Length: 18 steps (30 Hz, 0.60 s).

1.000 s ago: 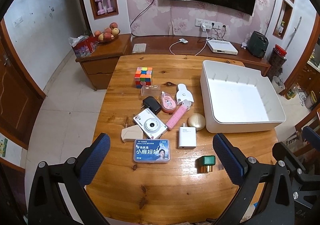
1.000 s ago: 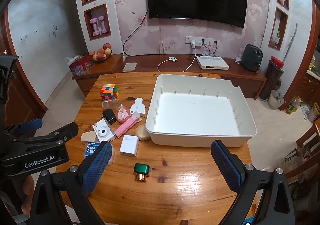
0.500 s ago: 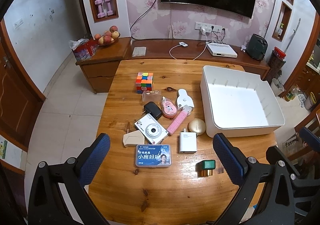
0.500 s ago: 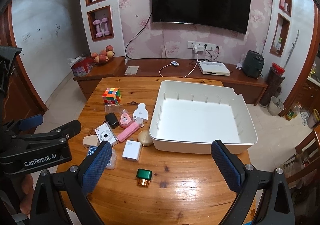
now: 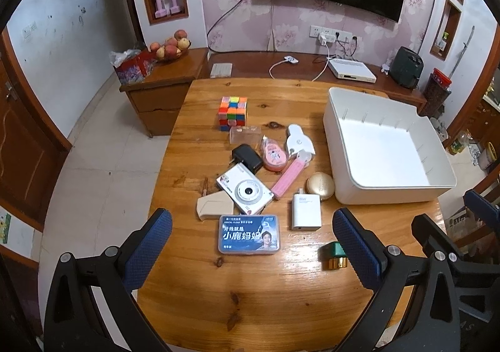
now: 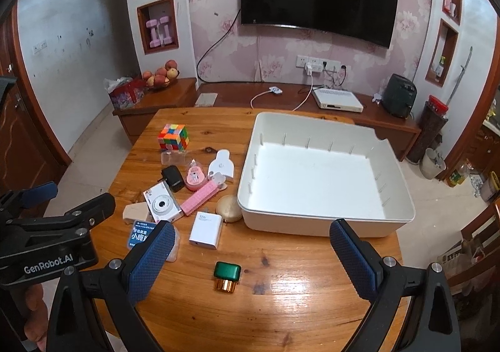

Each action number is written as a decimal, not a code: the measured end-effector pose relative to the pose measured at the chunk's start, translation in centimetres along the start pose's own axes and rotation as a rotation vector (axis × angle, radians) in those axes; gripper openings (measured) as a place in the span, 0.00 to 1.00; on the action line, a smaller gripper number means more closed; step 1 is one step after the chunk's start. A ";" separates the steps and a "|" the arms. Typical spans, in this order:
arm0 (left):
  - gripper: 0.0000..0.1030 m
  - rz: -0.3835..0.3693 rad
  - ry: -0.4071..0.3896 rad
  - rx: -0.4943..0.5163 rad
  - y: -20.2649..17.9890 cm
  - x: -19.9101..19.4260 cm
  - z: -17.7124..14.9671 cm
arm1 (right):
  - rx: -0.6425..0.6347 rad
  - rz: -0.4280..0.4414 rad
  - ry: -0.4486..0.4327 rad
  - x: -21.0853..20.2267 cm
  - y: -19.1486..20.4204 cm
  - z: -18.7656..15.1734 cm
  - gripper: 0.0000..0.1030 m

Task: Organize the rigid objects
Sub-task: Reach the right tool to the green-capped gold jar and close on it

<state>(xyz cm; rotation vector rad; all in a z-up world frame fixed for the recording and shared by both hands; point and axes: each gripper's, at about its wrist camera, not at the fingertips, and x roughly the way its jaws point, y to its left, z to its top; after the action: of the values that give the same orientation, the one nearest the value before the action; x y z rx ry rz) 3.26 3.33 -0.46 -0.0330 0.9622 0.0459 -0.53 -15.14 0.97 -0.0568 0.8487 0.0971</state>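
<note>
**Both tongs spread and empty, nothing binned yet**

While I hover over the near edge of the table [image 5: 250, 305], my left tongs [image 5: 252, 245] are spread wide with nothing between the pads, and my right tongs [image 6: 252, 253] are spread and empty too, because I have not picked a first item.

Landmark is the white bin [image 6: 325, 220], empty inside. Nearest me, well in front of the bin's near-left corner, lies the green-and-gold bottle [image 6: 227, 275], alone, so probably the easiest first grab. Next comes the blue floss box [image 5: 249, 234], with the white charger [image 5: 306, 211] between it and the bin. Just against the bin's near-left corner sits the gold compact [image 5: 321, 184]. Left of the bin the cluster packs tight: white camera [image 5: 245, 191], pink bar [image 5: 289, 175], black adapter [image 5: 247, 158], pink tape dispenser [image 5: 274, 155]. Farthest out, well left of the bin's far side, is the cube [image 5: 232, 113].

Compared with a second ago, both views have pulled up and back slightly; the bin and items have not moved, and the tongs are as wide as before.
</note>
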 end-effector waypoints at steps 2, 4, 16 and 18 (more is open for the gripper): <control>0.99 -0.019 0.012 -0.014 0.5 0.7 -0.3 | 0.009 0.009 0.020 0.8 0.0 -0.2 0.97; 0.99 -0.021 0.020 -0.024 0.8 1.2 -0.5 | 0.014 0.010 0.031 1.4 0.0 -0.4 0.97; 0.99 -0.002 0.085 -0.095 3.4 5.6 -1.8 | 0.045 0.026 0.134 7.0 0.4 -2.0 0.97; 0.99 0.003 0.106 -0.119 4.2 6.6 -2.2 | 0.060 0.027 0.167 8.2 0.4 -2.4 0.95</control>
<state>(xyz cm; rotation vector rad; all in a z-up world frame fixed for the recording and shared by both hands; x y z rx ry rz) 5.00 7.55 -7.13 -0.1445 1.0645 0.1048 3.05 -14.48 -6.80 0.0031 1.0190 0.0933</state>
